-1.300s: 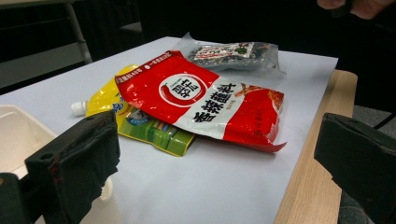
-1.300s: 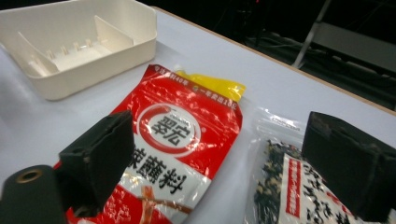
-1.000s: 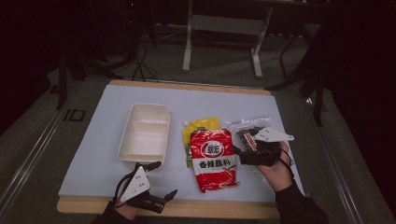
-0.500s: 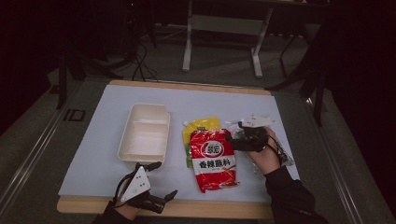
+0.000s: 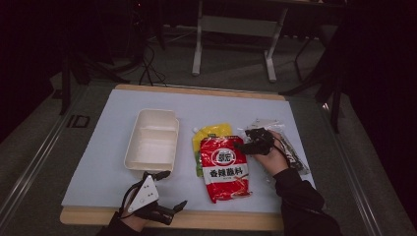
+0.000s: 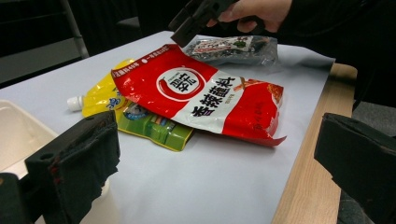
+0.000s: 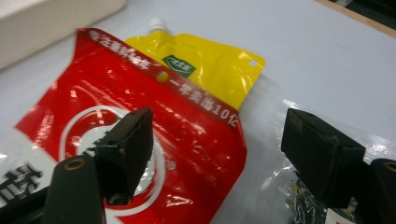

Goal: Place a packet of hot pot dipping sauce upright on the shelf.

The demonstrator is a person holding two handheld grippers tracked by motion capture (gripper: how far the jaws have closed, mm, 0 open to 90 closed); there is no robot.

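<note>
The left tool [image 5: 169, 212] sits at the near edge of the counter [image 5: 98, 162], jaws spread wide with nothing between them. A little farther in lies the red bag [image 5: 225, 168], flat on the counter, between the white box [image 5: 151, 142] on its left and the clear bag [image 5: 290, 150] on its right. The red bag rests partly on top of a yellow pouch [image 5: 211, 132] with a small white cap [image 7: 156, 22]. The right tool [image 5: 248, 146] hovers low over the top right corner of the red bag, and its jaws have just been closing a bit. They stand apart, one over the red bag and one over the clear bag, and no pad presses on anything, so it grips nothing. The red bag looks shiny and smooth, so it may slip. It looks soft and bendy, a bit puffy, and likely light, so it may droop when lifted by one end. A good place to grab is likely the flat sealed edge at the top or the side, where the bag is thin. A grab in the puffy middle would be hard. The tool should take care not to pinch the clear bag just beside it, or the yellow pouch under it. Farthest off, the white box has two parts inside and looks empty.
</note>
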